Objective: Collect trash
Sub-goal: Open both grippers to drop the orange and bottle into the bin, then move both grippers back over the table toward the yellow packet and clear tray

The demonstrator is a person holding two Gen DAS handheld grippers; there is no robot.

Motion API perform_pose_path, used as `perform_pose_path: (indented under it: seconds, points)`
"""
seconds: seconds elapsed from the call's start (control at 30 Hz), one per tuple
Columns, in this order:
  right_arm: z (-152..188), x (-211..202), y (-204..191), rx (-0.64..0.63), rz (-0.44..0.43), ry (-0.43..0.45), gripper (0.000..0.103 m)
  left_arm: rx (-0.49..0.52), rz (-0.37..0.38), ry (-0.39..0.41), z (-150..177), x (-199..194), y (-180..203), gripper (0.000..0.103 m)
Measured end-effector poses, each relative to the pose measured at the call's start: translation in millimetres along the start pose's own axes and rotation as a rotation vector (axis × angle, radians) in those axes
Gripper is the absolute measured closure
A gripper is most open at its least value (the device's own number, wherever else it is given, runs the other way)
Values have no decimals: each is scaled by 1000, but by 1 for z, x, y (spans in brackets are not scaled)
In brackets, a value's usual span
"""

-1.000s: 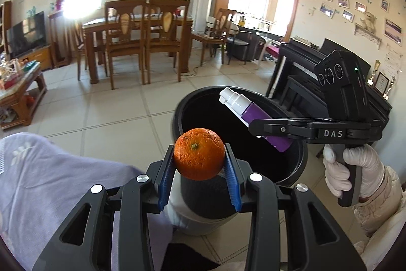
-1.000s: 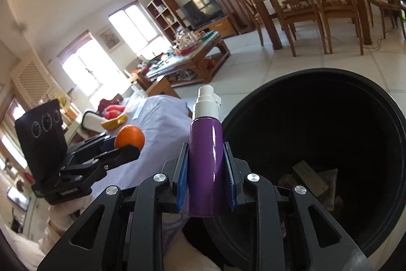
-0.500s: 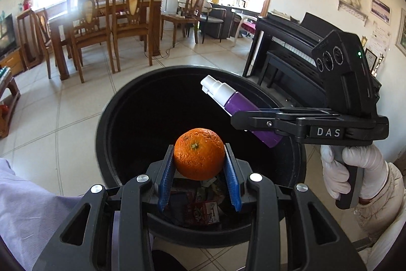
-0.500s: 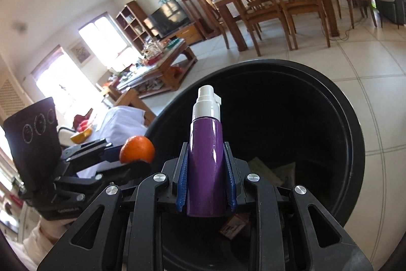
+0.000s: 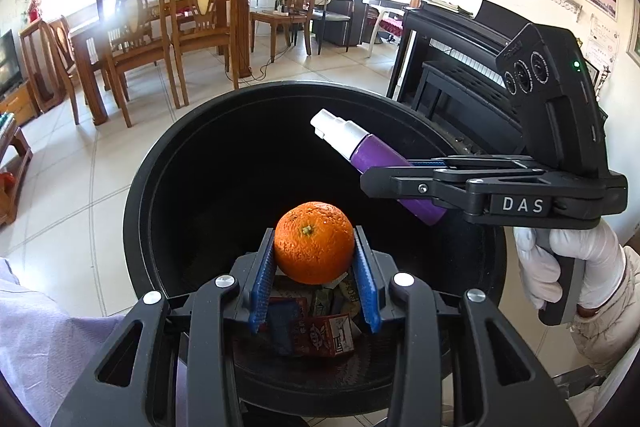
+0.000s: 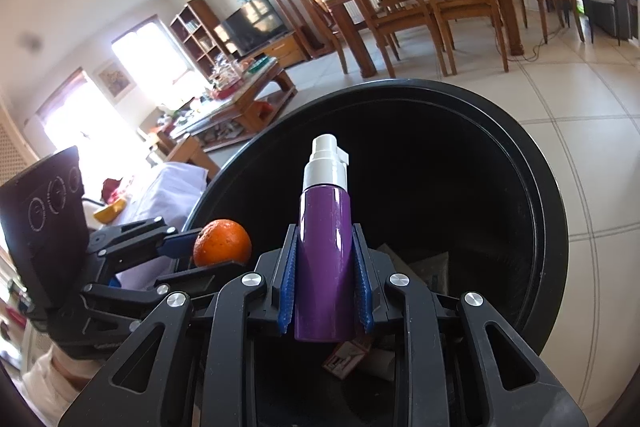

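My left gripper (image 5: 314, 247) is shut on an orange (image 5: 314, 242) and holds it over the open mouth of a round black trash bin (image 5: 136, 195). My right gripper (image 6: 325, 259) is shut on a purple spray bottle (image 6: 325, 251) with a white pump top, also over the bin (image 6: 552, 227). In the left wrist view the bottle (image 5: 380, 155) points left, above and right of the orange. In the right wrist view the orange (image 6: 222, 243) sits to the left, over the bin's rim. Cartons and wrappers (image 5: 320, 335) lie at the bin's bottom.
A black piano (image 5: 460, 75) stands right behind the bin. A wooden dining table with chairs (image 5: 160, 27) stands farther back on the tiled floor. A low coffee table (image 6: 244, 99) full of items and a lilac cloth (image 5: 40, 347) lie to the left.
Both grippers have moved forward over the bin, which now fills the middle of both views. The orange went from beside the bin's rim to above its opening. Both grips are unchanged.
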State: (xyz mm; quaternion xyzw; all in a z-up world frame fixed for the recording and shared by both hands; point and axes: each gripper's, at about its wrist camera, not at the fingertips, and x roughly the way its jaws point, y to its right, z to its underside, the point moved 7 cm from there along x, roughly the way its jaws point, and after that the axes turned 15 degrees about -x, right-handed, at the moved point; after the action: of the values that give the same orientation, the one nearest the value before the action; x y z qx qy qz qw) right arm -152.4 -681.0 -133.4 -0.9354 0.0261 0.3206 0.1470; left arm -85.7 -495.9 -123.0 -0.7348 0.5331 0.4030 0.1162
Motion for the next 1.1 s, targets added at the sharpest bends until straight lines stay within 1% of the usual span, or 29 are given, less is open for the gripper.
perform_pose_path:
  seconds: [0.2, 0.27, 0.3, 0.4, 0.43, 0.47, 0.53, 0.6, 0.67, 0.7, 0.8, 0.93, 0.97, 1.0, 1.03, 1.1]
  points:
    - [-4, 4, -5, 1, 8, -5, 78, 0, -7, -8, -1, 3, -1, 65]
    - [-6, 5, -7, 5, 7, -3, 75, -2, -10, -10, -2, 3, -1, 65]
    - [-7, 5, -8, 7, 5, -4, 72, 0, -12, -9, -2, 3, -1, 65]
    - [-9, 5, -12, 1, 12, 2, 55, 0, -17, -1, -1, -1, -1, 63]
    - [-10, 4, -13, 0, 19, 6, 52, -1, -16, 4, -2, -2, -1, 62]
    - [-11, 4, -13, 2, 22, 7, 51, -1, -13, 12, -2, -5, 0, 60]
    - [-13, 4, -13, 8, 29, 12, 51, 4, -16, 27, -3, -10, 0, 39]
    - [-14, 2, -13, 16, 39, 19, 51, 17, -21, 49, -3, -15, 1, 33]
    - [-17, 0, -15, 18, 45, 28, 51, 23, -22, 58, -3, -18, 2, 31]
    - [-18, -2, -17, 18, 49, 33, 51, 22, -24, 64, -4, -20, 2, 28]
    - [-21, -3, -22, 9, 57, 40, 51, 10, -14, 82, -4, -28, -1, 27]
    - [-26, -1, -39, -14, 54, 41, 51, -6, -19, 127, -2, -49, -9, 17]
    - [-27, 0, -43, -20, 52, 40, 49, -10, -21, 137, -1, -54, -12, 17]
    - [-29, 1, -48, -25, 52, 41, 43, -16, -23, 147, 0, -60, -15, 17]
    - [-31, 3, -54, -32, 53, 43, 40, -26, -26, 159, 1, -69, -20, 17]
    - [-37, 8, -69, -51, 40, 42, 40, -45, -33, 177, 4, -81, -31, 16]
